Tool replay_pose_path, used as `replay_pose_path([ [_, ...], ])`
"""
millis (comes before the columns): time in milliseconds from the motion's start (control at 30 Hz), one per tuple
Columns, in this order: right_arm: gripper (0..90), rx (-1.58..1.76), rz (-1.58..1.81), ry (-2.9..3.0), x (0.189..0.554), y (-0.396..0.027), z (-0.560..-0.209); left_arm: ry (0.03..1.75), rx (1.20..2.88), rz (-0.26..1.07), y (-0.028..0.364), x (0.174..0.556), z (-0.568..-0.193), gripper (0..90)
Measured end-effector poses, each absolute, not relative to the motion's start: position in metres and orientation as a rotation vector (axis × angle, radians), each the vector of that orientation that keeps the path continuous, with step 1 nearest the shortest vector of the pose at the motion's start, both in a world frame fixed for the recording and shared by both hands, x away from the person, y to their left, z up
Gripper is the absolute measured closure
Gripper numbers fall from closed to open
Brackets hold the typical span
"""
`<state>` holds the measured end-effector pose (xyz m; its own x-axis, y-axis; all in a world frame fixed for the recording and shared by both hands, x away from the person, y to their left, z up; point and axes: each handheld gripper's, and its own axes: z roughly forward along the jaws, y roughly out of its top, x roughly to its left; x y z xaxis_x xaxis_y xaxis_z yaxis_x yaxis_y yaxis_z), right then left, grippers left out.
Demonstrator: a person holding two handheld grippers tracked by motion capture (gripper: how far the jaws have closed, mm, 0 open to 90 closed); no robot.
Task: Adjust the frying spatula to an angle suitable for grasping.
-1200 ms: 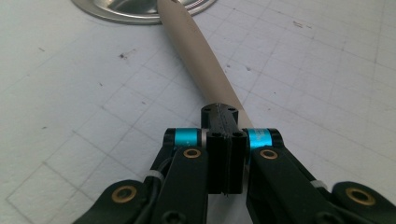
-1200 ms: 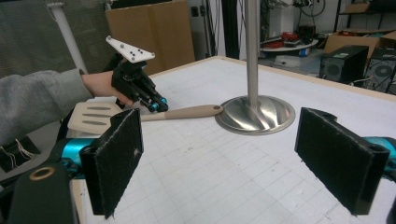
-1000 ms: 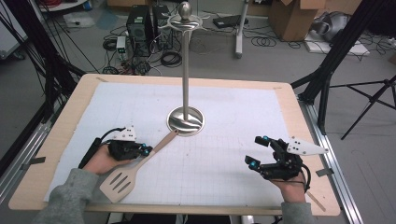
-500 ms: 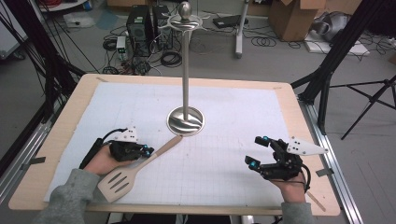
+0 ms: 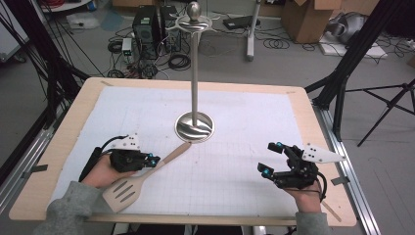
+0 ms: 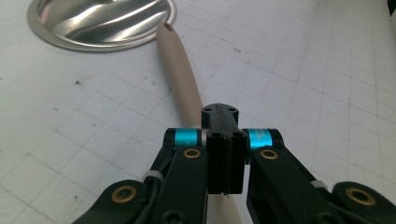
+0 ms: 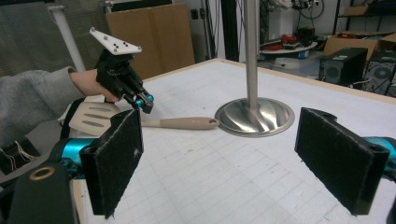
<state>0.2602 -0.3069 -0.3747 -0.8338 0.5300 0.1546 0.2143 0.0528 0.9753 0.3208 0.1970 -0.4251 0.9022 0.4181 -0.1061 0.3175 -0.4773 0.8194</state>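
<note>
A pale wooden slotted spatula (image 5: 147,174) lies flat on the white gridded mat. Its blade is near the front left and its handle tip is by the base of a steel stand (image 5: 195,127). My left gripper (image 5: 154,160) is shut, pads pressed together, just over the middle of the handle (image 6: 180,70). I cannot tell whether it touches the handle. In the right gripper view, the left gripper (image 7: 144,103) sits above the handle (image 7: 182,123) beside the blade. My right gripper (image 5: 270,158) stands open at the front right with nothing between its pads (image 7: 240,158).
The stand's tall pole (image 5: 195,73) rises from the round base (image 7: 254,116) at the table's middle. The wooden table edge (image 5: 313,127) frames the mat. Cables, boxes and tripod legs stand on the floor beyond.
My left gripper has edged slightly to the right over the spatula handle. The spatula has barely shifted. The right gripper has not moved.
</note>
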Motion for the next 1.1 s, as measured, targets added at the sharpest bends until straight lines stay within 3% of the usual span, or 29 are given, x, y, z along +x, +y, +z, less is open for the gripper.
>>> replay_pose_path([
  [633, 14.0, 0.757, 1.862, 2.078, 0.26, -0.307, -0.374, 0.468, 2.231, 0.184, 0.187, 0.308, -0.42, 89.7],
  [733, 14.0, 0.759, 1.863, 2.081, 0.259, -0.307, -0.374, 0.451, 2.313, 0.204, 0.185, 0.31, -0.424, 89.7],
  [1100, 14.0, 0.762, 1.859, 2.087, 0.259, -0.306, -0.374, 0.447, 2.373, 0.128, 0.182, 0.31, -0.428, 89.7],
])
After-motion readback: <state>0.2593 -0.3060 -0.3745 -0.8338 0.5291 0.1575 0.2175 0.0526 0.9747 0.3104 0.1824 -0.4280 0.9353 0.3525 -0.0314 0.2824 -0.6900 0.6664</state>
